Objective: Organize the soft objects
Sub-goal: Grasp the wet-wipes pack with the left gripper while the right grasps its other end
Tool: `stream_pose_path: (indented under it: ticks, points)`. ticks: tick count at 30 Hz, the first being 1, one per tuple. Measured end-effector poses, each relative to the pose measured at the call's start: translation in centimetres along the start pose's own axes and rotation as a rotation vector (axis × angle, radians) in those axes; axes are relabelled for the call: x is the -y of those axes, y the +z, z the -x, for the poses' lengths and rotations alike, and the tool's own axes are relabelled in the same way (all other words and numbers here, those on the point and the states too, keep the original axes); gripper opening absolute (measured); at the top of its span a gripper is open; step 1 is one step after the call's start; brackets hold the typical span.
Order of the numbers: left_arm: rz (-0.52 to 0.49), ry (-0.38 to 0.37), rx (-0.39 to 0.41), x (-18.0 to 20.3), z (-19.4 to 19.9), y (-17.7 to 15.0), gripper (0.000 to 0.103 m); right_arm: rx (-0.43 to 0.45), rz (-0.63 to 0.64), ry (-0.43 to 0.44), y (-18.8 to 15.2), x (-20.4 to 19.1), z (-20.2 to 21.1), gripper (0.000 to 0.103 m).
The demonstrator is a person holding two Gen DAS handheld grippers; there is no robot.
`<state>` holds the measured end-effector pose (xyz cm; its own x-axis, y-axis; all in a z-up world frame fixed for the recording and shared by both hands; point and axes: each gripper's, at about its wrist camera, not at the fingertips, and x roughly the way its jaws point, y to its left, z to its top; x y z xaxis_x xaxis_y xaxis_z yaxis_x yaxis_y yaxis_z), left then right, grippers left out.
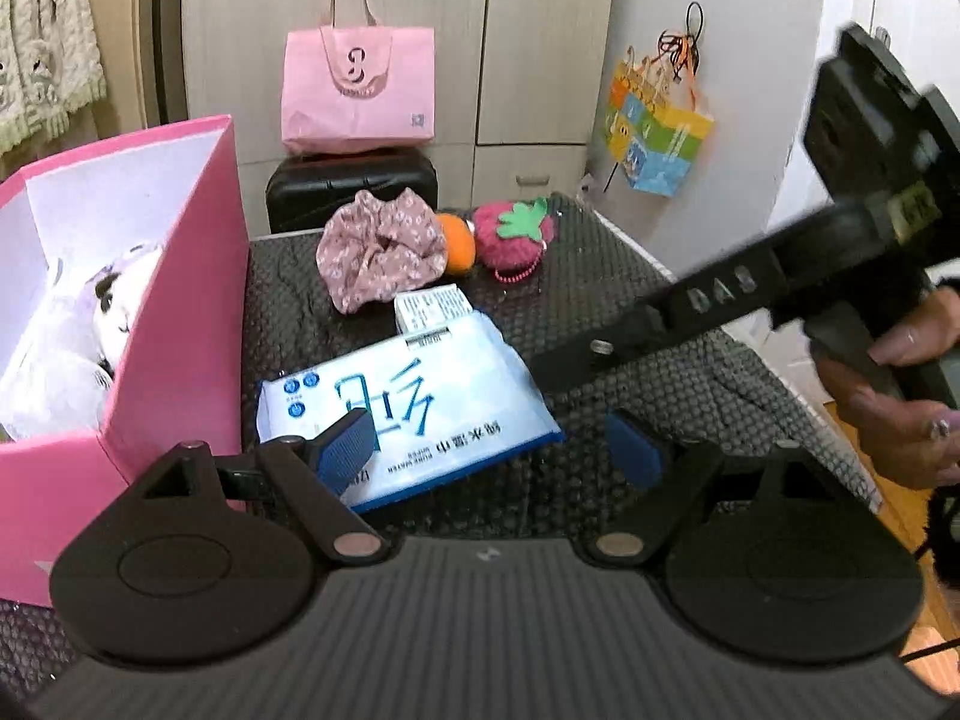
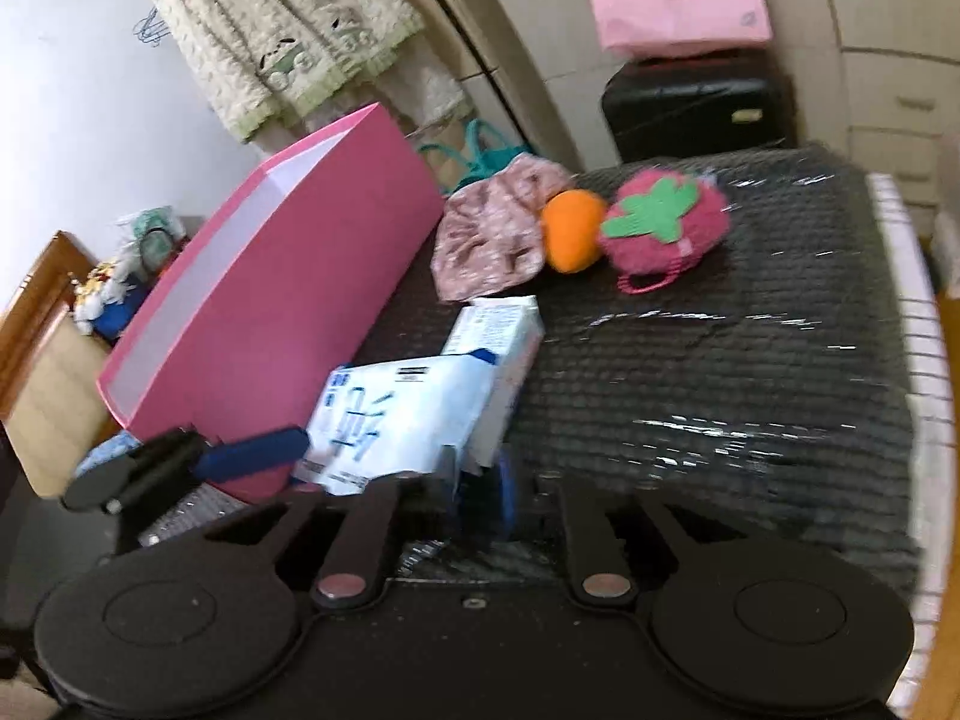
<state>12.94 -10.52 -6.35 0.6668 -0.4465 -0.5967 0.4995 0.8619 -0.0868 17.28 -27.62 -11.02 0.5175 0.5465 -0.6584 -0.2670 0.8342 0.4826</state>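
Blue pads of the left gripper (image 1: 489, 450) stand spread, low in the frame, above the wipes pack (image 1: 408, 402) without pinching it. The right gripper (image 2: 477, 480) pinches that pack's near corner. A pink box (image 1: 180, 312) stands at left; the strawberry plush (image 1: 516, 231) lies farther up.

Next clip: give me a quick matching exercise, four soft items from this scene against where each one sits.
Items:
1. plush toy
2. wet wipes pack
3. strawberry plush
4. pink tote bag

Places:
A. on the black suitcase
B. inside the pink box
C. far end of the table, beside the orange plush
D. near end of the table, next to the box

Pairs: 1-B, 2-D, 3-C, 4-A
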Motion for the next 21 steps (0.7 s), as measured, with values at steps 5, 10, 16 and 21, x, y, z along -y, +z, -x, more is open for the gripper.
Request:
stream_pose_path:
  ticks: [5, 10, 16, 21]
  points:
    - [-0.044, -0.002, 0.027, 0.6, -0.2, -0.3, 0.084, -0.027, -0.024, 0.060, 0.3, -0.5, -1.6, 0.054]
    - [-0.024, -0.018, 0.020, 0.3, -0.6, -0.1, 0.084, -0.033, 0.024, 0.024, -0.1, -0.8, -2.4, 0.012]
    - [-0.004, -0.044, 0.073, 0.0, 0.1, 0.2, 0.084, 0.042, 0.073, -0.042, -1.3, -1.0, 1.5, 0.006]
    - [0.044, -0.036, 0.027, -0.4, -1.1, 0.4, 0.084, 0.028, 0.041, -0.135, -2.2, 1.1, 2.4, 0.006]
